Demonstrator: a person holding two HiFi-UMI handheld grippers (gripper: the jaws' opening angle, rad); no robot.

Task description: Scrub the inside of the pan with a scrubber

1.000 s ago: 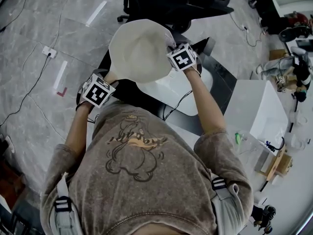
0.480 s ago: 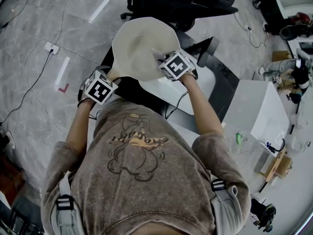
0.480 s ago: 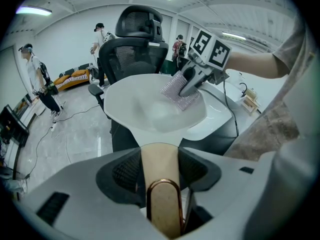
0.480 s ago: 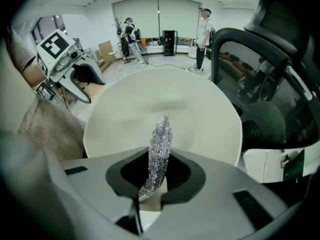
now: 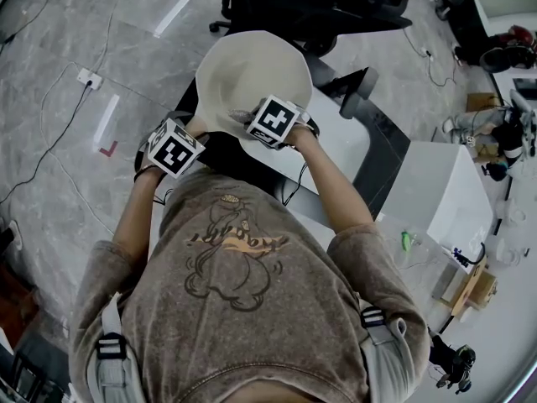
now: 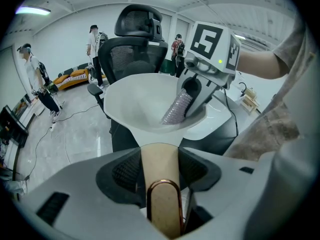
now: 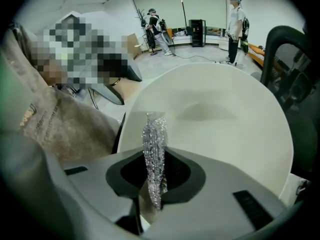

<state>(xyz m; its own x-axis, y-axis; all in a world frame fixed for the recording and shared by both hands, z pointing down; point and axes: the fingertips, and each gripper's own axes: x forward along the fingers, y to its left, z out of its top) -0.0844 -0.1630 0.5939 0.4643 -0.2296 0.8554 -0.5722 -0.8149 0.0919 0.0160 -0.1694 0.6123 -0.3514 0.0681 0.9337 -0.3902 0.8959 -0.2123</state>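
Currently, pan (image 5: 252, 74): held up off the worktop (image 5: 340, 141), inside facing upward; long axis runs from the handle away from the person.
Left tool (image 6: 160, 176): jaws clamped on the pan handle (image 6: 159, 159), steadying it.
Right tool (image 7: 155, 171): jaws pinched on the scrubber (image 7: 154, 134); nearer tool to the bowl.
Scrubber position: tip inside the pan at the near wall, apparently touching; remaining bowl lies ahead, toward the far rim.
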